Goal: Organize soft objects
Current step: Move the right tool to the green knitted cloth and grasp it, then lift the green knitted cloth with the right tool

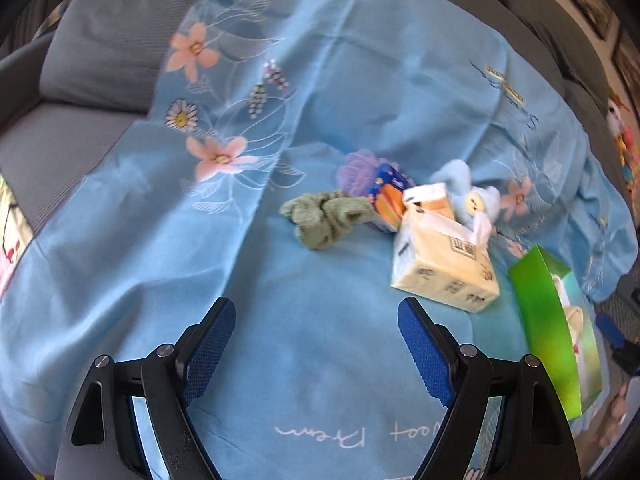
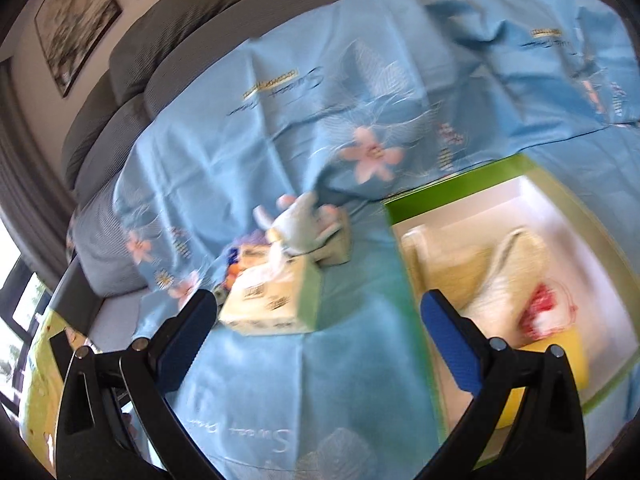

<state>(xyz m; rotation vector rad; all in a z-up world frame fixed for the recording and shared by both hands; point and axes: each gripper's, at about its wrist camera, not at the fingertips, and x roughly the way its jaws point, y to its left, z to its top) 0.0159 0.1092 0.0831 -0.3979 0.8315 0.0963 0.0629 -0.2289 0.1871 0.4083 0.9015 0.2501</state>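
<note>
A cluster of soft things lies on a blue floral sheet (image 1: 320, 120): a grey-green scrunchie (image 1: 326, 216), a purple item (image 1: 356, 170), a blue-orange tissue pack (image 1: 388, 196), a light blue plush (image 1: 468, 196) and a cream tissue pack (image 1: 444, 264). A green box (image 1: 548, 320) stands to the right; in the right wrist view the green box (image 2: 452, 188) holds cream and red-white cloth items (image 2: 500, 280). My left gripper (image 1: 316, 320) is open and empty, short of the cluster. My right gripper (image 2: 316, 312) is open and empty, between the tissue pack (image 2: 272, 300) and the box.
The sheet covers a grey sofa (image 1: 100, 52) with back cushions (image 2: 168, 40). Framed pictures (image 2: 72, 16) hang on the wall behind. A colourful toy (image 1: 620, 128) sits at the far right. A yellow-green surface (image 2: 40, 380) lies beyond the sofa edge.
</note>
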